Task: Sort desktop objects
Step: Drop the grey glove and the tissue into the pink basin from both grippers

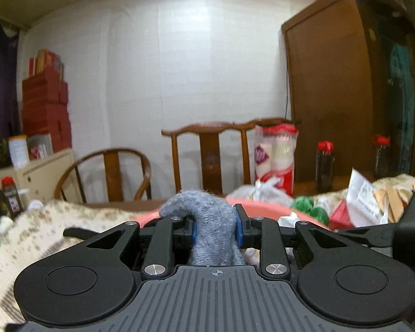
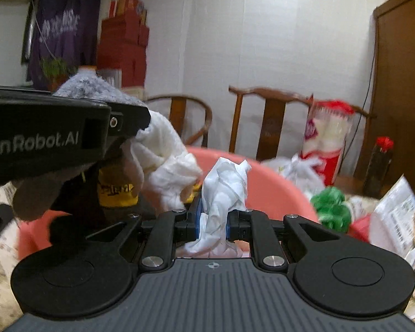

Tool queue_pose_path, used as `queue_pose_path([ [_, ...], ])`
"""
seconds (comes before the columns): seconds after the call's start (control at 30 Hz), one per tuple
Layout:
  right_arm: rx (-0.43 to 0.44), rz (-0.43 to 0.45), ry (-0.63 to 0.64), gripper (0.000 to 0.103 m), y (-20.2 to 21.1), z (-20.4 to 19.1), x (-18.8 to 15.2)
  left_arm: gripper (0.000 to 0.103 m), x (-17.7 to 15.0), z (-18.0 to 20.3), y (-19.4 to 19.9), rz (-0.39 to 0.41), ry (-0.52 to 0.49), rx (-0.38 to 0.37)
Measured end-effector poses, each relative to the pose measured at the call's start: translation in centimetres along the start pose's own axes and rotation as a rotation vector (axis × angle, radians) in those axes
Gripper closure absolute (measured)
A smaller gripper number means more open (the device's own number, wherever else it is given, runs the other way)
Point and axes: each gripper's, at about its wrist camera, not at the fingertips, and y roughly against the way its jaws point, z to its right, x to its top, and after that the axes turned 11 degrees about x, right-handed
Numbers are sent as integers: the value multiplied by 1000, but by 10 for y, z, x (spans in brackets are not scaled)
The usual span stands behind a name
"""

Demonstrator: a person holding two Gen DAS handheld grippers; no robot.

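My left gripper is shut on a grey knitted cloth, which bulges up between the blue pads. It hangs over a pink plastic basin. My right gripper is shut on a crumpled white tissue, held above the same pink basin. The left gripper's black body shows at the left of the right wrist view, with grey cloth on top and a white cloth hanging below it.
A floral tablecloth covers the table. On the right lie a green ball of yarn, papers and packets, a tied white bag and dark bottles with red caps. Wooden chairs stand behind the table.
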Motion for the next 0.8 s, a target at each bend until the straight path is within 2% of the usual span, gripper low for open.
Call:
queue_pose_path([
  [0.07, 0, -37, -2, 82, -12, -3, -10, 71, -10, 0, -9, -10, -1, -2],
  [0.1, 0, -54, -7, 80, -17, -2, -11, 53, -15, 1, -13, -10, -2, 4],
  [0.13, 0, -75, -12, 73, -21, -2, -13, 50, -18, 2, -15, -10, -1, 9],
  [0.2, -16, -76, -16, 59, -19, -1, -16, 22, -23, 3, -16, -1, -5, 35],
  [0.23, -32, -69, -10, 41, -16, -2, -17, 15, -25, 6, -15, 6, -8, 53],
  [0.27, -59, -75, 0, 19, -15, -3, -16, 4, -27, 8, -15, 13, -11, 81],
  [0.3, -83, -78, 15, 11, -14, -6, -15, 0, -29, 9, -14, 19, -17, 108],
  [0.33, -98, -72, 34, 8, -12, -8, -16, 0, -31, 11, -14, 24, -25, 126],
  [0.53, -133, -75, 78, 8, 1, -13, -21, 0, -32, 14, 4, 9, -33, 126],
  [0.8, -137, -60, 78, 7, 36, -10, -25, 0, -31, 8, 40, -44, 19, 25],
])
